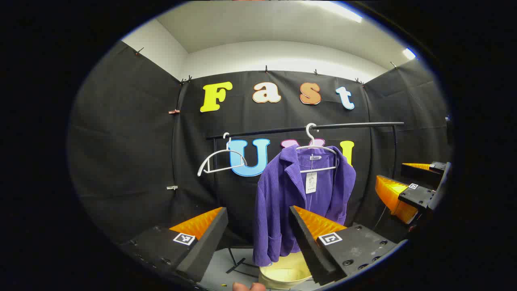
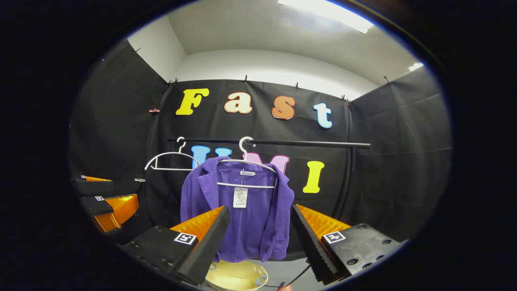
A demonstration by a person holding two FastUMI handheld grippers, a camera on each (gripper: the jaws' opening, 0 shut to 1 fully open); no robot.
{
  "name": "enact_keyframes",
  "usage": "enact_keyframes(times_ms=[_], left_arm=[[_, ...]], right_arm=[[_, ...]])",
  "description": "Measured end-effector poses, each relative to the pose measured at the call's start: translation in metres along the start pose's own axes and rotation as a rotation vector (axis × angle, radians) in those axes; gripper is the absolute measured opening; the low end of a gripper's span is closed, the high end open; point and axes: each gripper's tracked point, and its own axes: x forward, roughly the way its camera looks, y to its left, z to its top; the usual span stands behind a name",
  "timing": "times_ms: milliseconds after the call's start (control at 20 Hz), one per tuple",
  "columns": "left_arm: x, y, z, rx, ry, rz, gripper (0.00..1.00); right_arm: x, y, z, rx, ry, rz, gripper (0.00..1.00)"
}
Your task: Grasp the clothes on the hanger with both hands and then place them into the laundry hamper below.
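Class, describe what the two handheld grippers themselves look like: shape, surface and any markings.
Each gripper, left gripper and right gripper, has two wedge-shaped fingers with ribbed inner faces, mounted on dark blocks with screw holes. Each block carries a small square black-and-white marker.
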Motion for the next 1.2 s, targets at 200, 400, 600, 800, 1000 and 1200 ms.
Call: enact_keyframes(times_ms=[200,400,600,800,1000,1200], left_arm=[[0.001,0.001,0.001,0.007,-0.005,0.005,0.94],[0.004,-0.002,0.002,0.008,-0.011,0.004,0.94],[0.006,-0.008,0.004,0.027,-0.025,-0.001,0.94],[0.004,-0.020,0.012,0.034,-0.054,-0.018,0.94],[0.009,-0.031,0.008,0.049,-0.042,-0.041,0.92],[0.019,-0.044,0.003,0.052,-0.036,-0.050,0.92]], right_arm=[[0.002,0.004,0.001,-0.002,-0.002,0.011,0.97],[0.003,0.003,0.002,-0.008,-0.011,0.012,0.98],[0.004,-0.002,0.000,-0.004,-0.008,0.006,0.98],[0.005,-0.008,-0.007,0.014,0.003,0.005,0.96],[0.009,-0.012,-0.011,0.036,0.013,0.008,0.98],[0.022,-0.017,-0.015,0.029,0.013,0.020,0.97]])
